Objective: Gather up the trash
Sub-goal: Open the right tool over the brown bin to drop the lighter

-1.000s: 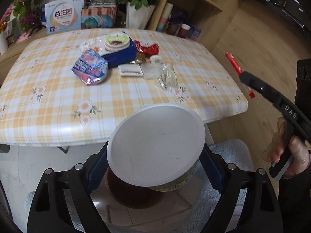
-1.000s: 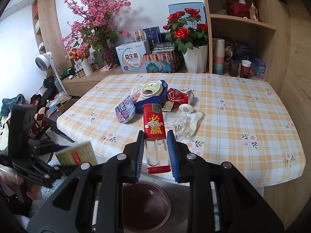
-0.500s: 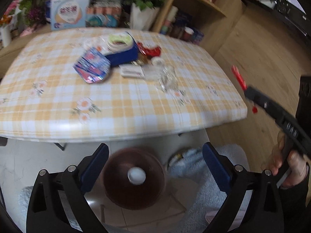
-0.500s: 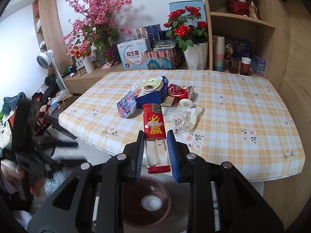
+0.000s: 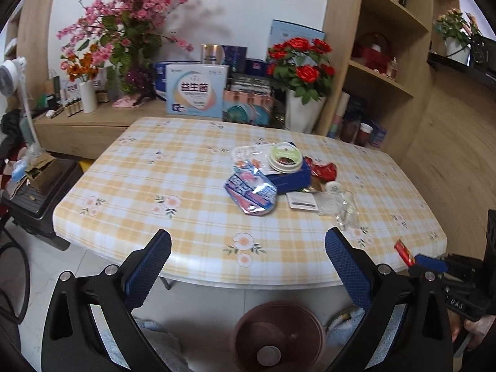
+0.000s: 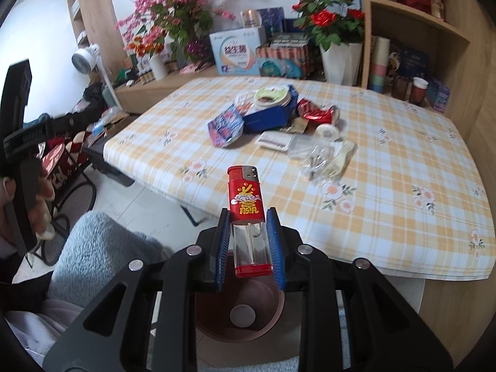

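The right hand-held gripper is pinching a lighter directly over the bin below it; releasing comes next. The left hand-held gripper is gaping empty, facing litter on the bench ahead.

The left gripper gapes wide and empty; the right gripper stays pinched narrow, apparently tilted downward.

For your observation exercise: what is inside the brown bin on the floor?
Inside the brown bin one pale round item lies at the bottom. The right claw, holding the lighter, covers part of the bin's interior.
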A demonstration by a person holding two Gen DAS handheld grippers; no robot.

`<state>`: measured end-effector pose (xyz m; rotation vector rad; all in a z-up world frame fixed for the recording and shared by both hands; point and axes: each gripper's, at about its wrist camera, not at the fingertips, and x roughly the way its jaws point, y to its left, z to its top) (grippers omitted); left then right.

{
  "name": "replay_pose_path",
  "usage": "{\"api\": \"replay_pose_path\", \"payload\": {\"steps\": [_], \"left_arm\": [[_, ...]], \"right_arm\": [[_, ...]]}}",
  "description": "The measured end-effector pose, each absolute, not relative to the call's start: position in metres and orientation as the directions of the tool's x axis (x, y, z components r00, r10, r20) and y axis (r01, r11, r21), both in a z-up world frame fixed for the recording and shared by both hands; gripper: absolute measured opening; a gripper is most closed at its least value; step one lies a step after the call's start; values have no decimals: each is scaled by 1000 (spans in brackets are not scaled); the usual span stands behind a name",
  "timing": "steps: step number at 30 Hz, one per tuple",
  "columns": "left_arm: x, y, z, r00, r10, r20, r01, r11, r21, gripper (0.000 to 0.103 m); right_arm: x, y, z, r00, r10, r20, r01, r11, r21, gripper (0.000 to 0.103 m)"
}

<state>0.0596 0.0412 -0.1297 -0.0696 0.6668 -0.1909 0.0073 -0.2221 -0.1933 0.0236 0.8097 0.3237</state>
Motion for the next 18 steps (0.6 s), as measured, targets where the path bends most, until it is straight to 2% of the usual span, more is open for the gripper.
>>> {"api": "replay_pose_path", "payload": {"steps": [7, 10, 13, 15, 18], "left_arm": [[57, 61, -133, 776, -167, -609, 105, 985, -136, 97], [56, 65, -134, 779, -165, -605, 98, 985, -143, 97], [54, 65, -134, 785, -157, -599, 95, 986, -134, 97], [55, 65, -135, 785, -153, -601, 93, 987, -130, 97], [56, 66, -137, 783, -150, -603, 88, 987, -131, 97]], "right_arm": [[11, -204, -206, 596, 319, -736, -313, 937, 153, 27], [12, -199, -206, 595, 322, -737, -315, 936, 155, 35], [12, -203, -201, 628, 291, -722, -287, 949, 133, 52], [13, -211, -197, 655, 263, -708, -254, 960, 122, 78], [14, -226, -190, 701, 198, -685, -188, 978, 91, 95]]}}
